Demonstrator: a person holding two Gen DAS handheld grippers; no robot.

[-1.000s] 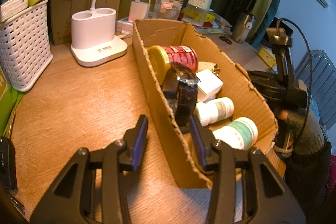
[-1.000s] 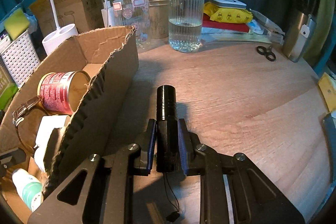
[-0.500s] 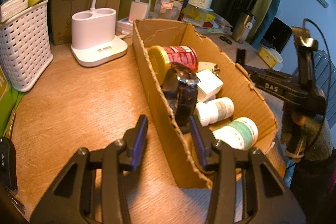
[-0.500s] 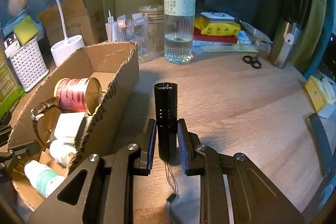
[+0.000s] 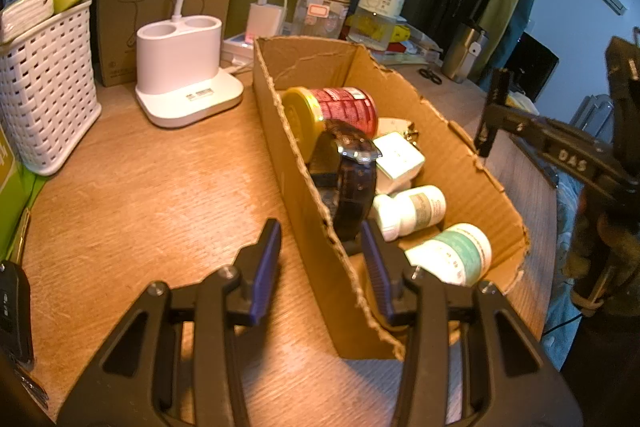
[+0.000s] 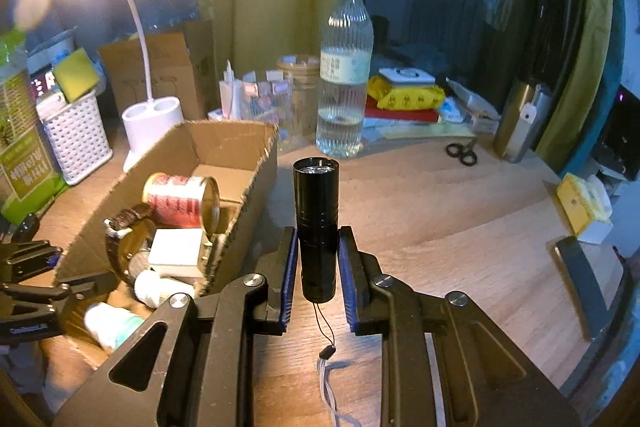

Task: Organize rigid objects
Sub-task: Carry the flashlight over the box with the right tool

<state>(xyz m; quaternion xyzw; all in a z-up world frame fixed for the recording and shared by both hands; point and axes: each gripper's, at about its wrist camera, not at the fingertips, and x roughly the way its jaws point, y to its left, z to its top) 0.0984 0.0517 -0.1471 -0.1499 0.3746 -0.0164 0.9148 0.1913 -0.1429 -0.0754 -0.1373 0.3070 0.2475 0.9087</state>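
Two grippers are at work over the wooden table (image 6: pixel 460 227). Nearest me, the right gripper (image 6: pixel 319 269) has its blue pads pressed on a small black flashlight (image 6: pixel 316 211), gripping the rear half of the barrel so the lens end stands up and forward, clear of the table, with the thin wrist cord (image 6: pixel 326 339) dangling below. It looks like a stiff metal tube, light for its size and smooth, so I'd guess it could slide lengthwise through the pads if tipped steeply. The ribbed bands near the middle seem the surest place to pinch, and the lens is the only part likely to mind a knock.

Just to its left sits the torn cardboard box (image 6: pixel 256 187). The left gripper (image 5: pixel 320 263) straddles the near side wall with its jaws fairly narrow. I can't make out whether the pads actually press the card, though steadying the box looks to be its job.

Inside the box lie a green-and-white bottle (image 5: pixel 452 253), a white pill bottle (image 5: pixel 416 209), a brown-strapped watch (image 5: pixel 354 163), a white charger block (image 5: pixel 400 159) and a red tin (image 5: pixel 340 105) on its side. Free floor shows only at the far end.

Beyond stand a white lamp base (image 5: pixel 182 67), a white woven basket (image 5: pixel 44 83) and a water bottle (image 6: pixel 344 83).
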